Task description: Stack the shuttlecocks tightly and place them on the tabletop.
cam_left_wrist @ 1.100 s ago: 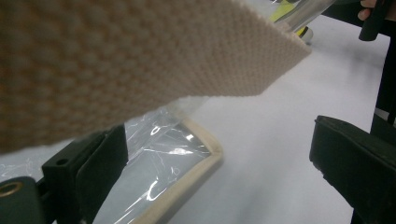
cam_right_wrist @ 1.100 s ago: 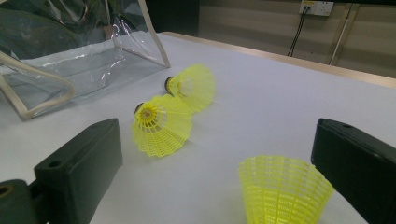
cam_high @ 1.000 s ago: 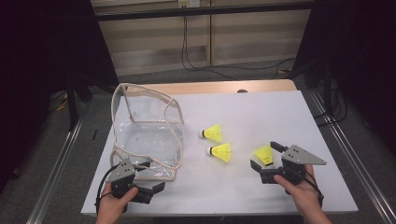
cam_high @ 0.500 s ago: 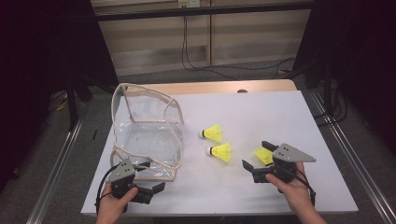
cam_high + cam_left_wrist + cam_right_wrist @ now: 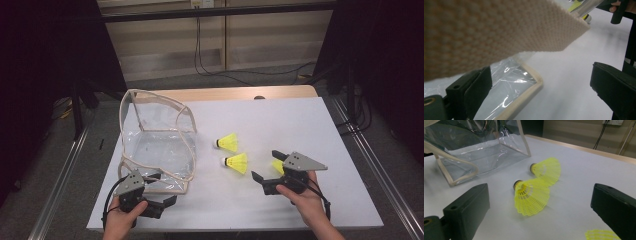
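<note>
Three yellow shuttlecocks lie on the white table top. One shuttlecock (image 5: 228,143) is farthest from me, a second shuttlecock (image 5: 236,162) lies just nearer, and the third shuttlecock (image 5: 278,166) peeks out beside my right gripper (image 5: 264,164). That gripper is open and points left at the second shuttlecock (image 5: 531,195), which lies between its jaws but a little ahead of them. A clear bag (image 5: 157,135) with beige trim stands at the left. My left gripper (image 5: 166,188) is open at the bag's near corner, with the trim corner (image 5: 534,85) between its jaws.
A beige strap (image 5: 486,32) of the bag hangs blurred close over the left gripper's camera. The white table top (image 5: 280,120) has bare room at the back right. Dark floor and metal rails (image 5: 380,165) flank the table.
My right gripper has slid a little to the left, toward the two middle shuttlecocks. The left gripper and the bag have stayed put.
</note>
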{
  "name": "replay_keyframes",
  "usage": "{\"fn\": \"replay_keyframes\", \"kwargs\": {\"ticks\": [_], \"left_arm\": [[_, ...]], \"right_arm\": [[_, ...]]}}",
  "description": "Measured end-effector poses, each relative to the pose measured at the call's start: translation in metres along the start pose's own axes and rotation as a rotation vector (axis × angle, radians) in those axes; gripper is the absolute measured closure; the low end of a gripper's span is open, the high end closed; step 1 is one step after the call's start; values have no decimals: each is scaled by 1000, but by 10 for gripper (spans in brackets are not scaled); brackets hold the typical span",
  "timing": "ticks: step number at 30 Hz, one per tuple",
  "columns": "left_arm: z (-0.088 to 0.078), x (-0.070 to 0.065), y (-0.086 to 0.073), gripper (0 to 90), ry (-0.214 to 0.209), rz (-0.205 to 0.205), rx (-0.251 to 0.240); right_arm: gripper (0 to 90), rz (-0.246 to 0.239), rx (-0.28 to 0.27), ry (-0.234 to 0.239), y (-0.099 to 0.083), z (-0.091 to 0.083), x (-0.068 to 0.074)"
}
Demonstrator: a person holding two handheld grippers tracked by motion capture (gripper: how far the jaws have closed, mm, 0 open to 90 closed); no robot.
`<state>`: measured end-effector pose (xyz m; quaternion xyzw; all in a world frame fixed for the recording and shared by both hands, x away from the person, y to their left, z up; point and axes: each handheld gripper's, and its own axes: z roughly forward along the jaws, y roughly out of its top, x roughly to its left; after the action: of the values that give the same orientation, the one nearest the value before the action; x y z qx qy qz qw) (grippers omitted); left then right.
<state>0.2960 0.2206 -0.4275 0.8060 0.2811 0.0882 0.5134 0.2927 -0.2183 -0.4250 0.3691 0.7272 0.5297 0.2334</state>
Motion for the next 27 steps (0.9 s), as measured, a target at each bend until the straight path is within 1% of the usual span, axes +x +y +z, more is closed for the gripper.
{"fn": "replay_keyframes", "kwargs": {"ticks": [3, 6, 9, 13, 18, 20, 27], "left_arm": [[0, 0, 0, 40, 0, 0, 0], [0, 0, 0, 40, 2, 3, -5], [0, 0, 0, 40, -1, 5, 1], [0, 0, 0, 40, 0, 6, 1], [0, 0, 0, 40, 0, 1, -1], [0, 0, 0, 40, -3, -1, 0], [0, 0, 0, 40, -4, -1, -3]], "right_arm": [[20, -11, 4, 6, 1, 4, 1], [22, -7, 10, 6, 1, 7, 1], [23, -15, 14, 8, 1, 9, 2], [24, -8, 19, 16, 3, 13, 4], [28, -22, 36, 20, 4, 19, 6], [31, -26, 49, 30, 5, 22, 7], [30, -23, 61, 40, 7, 29, 10]]}}
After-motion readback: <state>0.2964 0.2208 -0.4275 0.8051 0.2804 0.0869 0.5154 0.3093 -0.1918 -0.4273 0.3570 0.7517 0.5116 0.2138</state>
